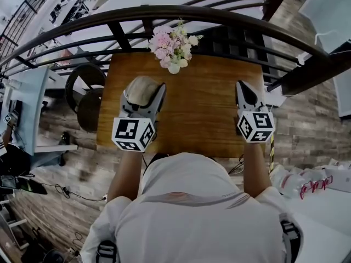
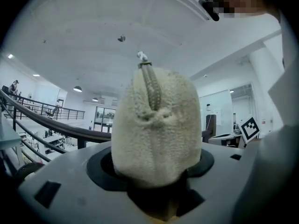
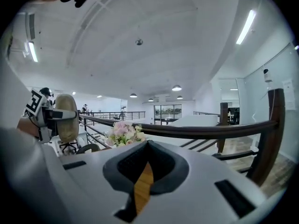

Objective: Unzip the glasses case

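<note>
One fuzzy cream glasses case is clamped in the left gripper, held above the left part of the one wooden table. Its long axis stands upright, with the zipper facing the gripper and the zipper pull on top. One bunch of flowers sits at the table's far edge. The right gripper is clenched shut on nothing.

Right gripper pointing toward curved wooden handrail, jaws meeting at tips, gripping nothing. Strip of wooden table showing through gap behind tips. Pink-and-white flower bouquet sitting just beyond. Far left: left gripper clamping upright beige fleecy glasses case.
</note>
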`<act>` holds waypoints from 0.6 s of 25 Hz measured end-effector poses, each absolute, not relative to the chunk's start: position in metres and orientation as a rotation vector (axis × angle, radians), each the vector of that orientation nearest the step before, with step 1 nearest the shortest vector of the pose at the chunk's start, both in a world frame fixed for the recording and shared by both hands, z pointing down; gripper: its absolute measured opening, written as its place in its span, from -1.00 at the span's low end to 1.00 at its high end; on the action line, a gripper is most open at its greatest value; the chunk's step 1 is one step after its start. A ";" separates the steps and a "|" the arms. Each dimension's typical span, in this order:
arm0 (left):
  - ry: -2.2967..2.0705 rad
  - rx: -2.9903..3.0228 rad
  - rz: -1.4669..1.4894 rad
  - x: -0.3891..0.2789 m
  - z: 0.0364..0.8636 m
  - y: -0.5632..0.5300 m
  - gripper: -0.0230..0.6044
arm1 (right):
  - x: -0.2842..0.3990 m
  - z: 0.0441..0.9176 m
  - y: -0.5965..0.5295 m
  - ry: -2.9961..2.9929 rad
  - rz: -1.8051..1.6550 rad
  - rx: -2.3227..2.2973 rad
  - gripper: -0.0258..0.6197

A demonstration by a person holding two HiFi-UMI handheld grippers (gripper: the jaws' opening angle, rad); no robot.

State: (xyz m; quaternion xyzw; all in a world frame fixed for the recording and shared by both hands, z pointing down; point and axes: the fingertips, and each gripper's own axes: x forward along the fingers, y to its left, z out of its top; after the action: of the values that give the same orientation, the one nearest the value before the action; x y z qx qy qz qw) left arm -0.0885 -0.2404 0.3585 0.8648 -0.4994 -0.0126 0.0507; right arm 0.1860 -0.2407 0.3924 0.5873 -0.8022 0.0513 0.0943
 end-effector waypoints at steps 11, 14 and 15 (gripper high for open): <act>-1.502 2.629 -0.009 -0.084 0.367 -0.236 0.01 | 0.171 0.389 -0.232 -2.427 0.115 1.681 -0.76; -1.495 2.624 -0.010 -0.083 0.367 -0.236 0.01 | 0.170 0.388 -0.230 -2.433 0.121 1.679 -0.76; -1.491 2.622 -0.011 -0.083 0.368 -0.236 0.01 | 0.169 0.388 -0.230 -2.434 0.121 1.677 -0.76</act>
State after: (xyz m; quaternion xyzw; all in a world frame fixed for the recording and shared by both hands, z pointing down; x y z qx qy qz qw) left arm -0.0829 -0.2359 0.3676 0.8676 -0.4933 -0.0035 0.0624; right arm 0.1692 -0.2297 0.3879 0.5645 -0.8193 0.0408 0.0914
